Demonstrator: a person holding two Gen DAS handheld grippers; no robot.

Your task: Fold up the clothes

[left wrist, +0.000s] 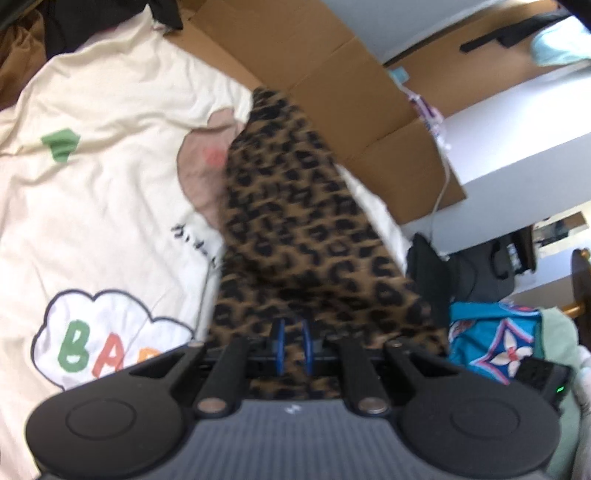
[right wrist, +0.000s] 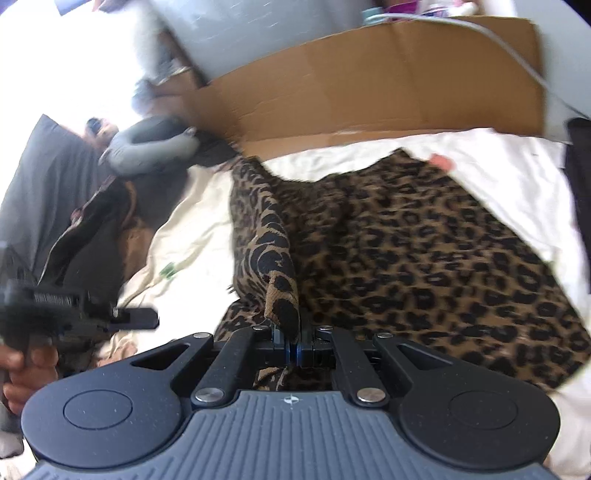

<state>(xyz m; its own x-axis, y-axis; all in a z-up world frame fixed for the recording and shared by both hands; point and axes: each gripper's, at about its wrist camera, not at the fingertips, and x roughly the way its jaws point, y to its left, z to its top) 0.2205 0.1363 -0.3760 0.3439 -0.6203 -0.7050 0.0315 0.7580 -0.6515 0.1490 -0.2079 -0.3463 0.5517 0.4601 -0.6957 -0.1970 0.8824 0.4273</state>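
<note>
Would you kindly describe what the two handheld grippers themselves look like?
Both match: the left gripper and right gripper have a ribbed grey body with a small white emblem, two round black discs, black linkage arms on silver pins, and blue-edged jaws. A green light glows at the left view's edge.

We see a bed w/ cream cartoon-print sheet (left wrist: 110, 206). Leopard-print garment (right wrist: 424, 251) lies on it; flattened cardboard (right wrist: 369, 81) just beyond garment, dark clothes (left wrist: 85, 26) further off.

Right gripper (right wrist: 291, 349) clamped on leopard-print garment (right wrist: 424, 258)
</note>
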